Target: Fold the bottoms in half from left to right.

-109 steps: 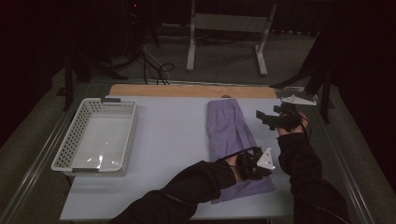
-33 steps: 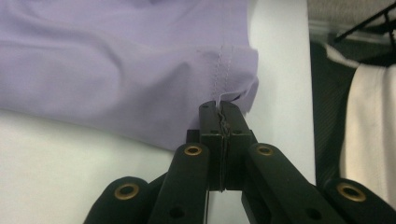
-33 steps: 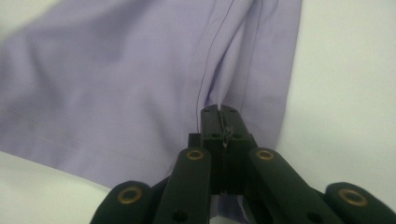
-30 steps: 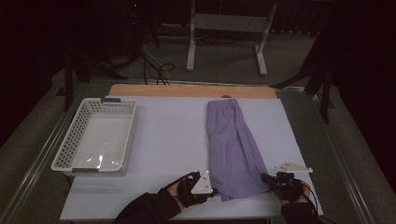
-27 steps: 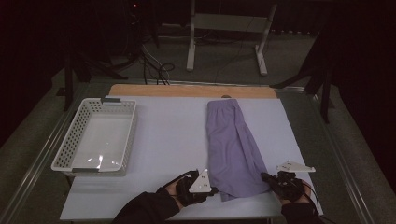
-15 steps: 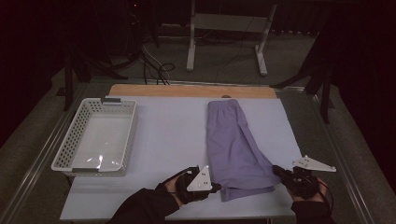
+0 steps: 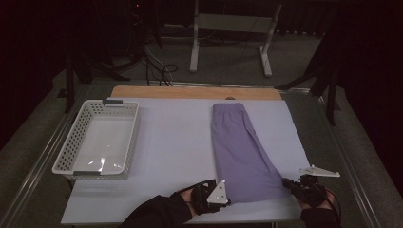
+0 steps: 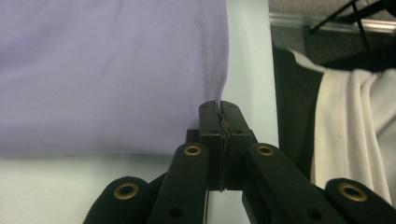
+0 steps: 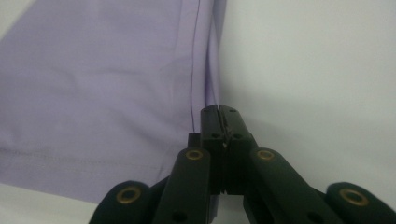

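Note:
A purple cloth (image 7: 240, 147) lies folded lengthwise on the white table (image 7: 176, 142), right of centre. My left gripper (image 7: 229, 199) is at the cloth's near left corner, shut on the hem (image 8: 212, 88); the fabric is pinched between the pads (image 8: 210, 119). My right gripper (image 7: 288, 183) is at the near right corner, shut on the stitched edge (image 9: 205, 79) of the same cloth (image 9: 93, 93). Both grippers lie low at the table's front edge, with the near end of the cloth spread between them.
A white perforated basket (image 7: 97, 142) stands empty at the left of the table. A wooden strip (image 7: 195, 92) runs along the far edge. Beyond it are a metal stand (image 7: 228, 28) and cables on the floor. A person's white garment (image 8: 355, 130) hangs at the table's near side.
My right gripper has moved to the right with the cloth's corner, and the near end of the cloth has spread wider. My left gripper has shifted slightly right and nearer.

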{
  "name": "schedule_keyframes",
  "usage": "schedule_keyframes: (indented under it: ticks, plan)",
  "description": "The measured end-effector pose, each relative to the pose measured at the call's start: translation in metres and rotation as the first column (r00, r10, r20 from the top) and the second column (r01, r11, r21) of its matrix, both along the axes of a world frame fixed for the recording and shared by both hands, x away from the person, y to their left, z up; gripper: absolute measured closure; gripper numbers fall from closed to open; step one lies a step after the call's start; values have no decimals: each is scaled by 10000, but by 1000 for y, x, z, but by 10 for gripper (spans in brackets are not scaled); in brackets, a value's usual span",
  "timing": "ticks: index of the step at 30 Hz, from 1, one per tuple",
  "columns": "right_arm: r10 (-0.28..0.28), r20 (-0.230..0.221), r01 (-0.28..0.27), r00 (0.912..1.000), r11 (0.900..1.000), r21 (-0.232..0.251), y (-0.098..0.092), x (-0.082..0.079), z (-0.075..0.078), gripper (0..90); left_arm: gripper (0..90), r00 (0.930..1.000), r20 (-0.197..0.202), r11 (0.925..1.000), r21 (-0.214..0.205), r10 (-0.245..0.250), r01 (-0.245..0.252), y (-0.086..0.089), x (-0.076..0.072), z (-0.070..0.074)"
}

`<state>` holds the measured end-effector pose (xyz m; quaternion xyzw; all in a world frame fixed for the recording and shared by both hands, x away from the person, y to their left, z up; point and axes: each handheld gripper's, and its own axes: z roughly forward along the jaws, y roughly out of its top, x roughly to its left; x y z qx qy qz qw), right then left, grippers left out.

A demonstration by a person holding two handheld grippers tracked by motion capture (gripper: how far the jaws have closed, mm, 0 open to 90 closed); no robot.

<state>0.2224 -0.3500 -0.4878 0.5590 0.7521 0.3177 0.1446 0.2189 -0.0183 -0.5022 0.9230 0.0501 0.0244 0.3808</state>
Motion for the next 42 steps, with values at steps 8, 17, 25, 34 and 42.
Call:
schedule_keyframes:
  ticks: [8,17,25,34,42]
  plan:
    - [183,790,-188,9967,9998,62,12,3,4,438,444,9998,-44,9945,-1027,188,-192,5,4,7]
    - [680,1539,-800,9857,9941,731,25,8,3,152,412,9996,-159,9980,-593,-215,205,-8,4,-5]
    - [787,1635,-911,9834,9934,702,27,8,2,142,499,9990,295,9994,132,-335,331,-14,12,-20]
    - [608,1707,-763,9834,9934,855,22,7,3,146,840,9981,611,9996,295,-27,9,-24,25,-17]
    - [651,1772,-815,9820,9929,870,23,6,4,147,872,9991,365,9987,486,-192,174,-8,19,0]
